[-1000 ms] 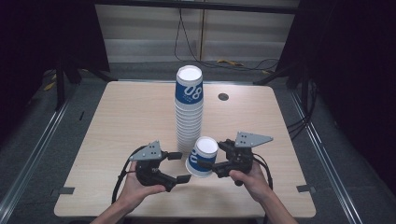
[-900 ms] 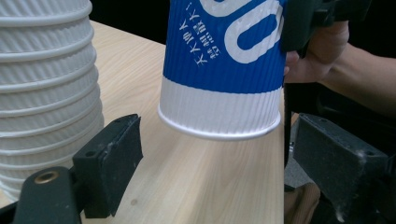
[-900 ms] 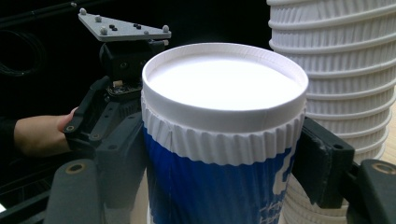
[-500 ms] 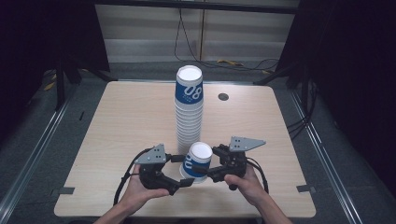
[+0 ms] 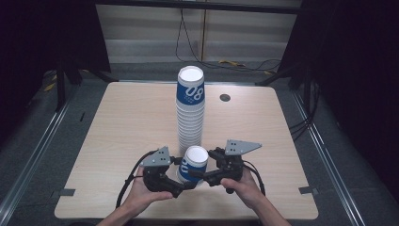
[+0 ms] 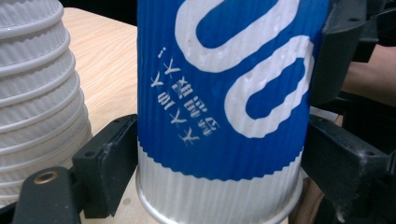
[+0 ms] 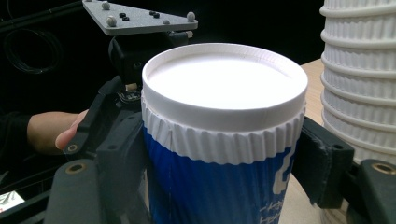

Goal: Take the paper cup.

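Pinching one blue cup (image 5: 193,165) from both sides, left tool (image 5: 181,184) and right tool (image 5: 201,176) clamp it beside the cup stack (image 5: 190,113) on the worktop (image 5: 122,122).

Black left gripper (image 5: 181,184), right gripper (image 5: 203,175): grey three-cornered plates, screws, trailing black cables; bare forearms.

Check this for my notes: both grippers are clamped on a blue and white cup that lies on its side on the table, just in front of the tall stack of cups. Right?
Not quite. The cup stands upright, its open white mouth facing up, as the high view shows. The rest holds: the left gripper and right gripper clamp it, just in front of the tall stack on the table.
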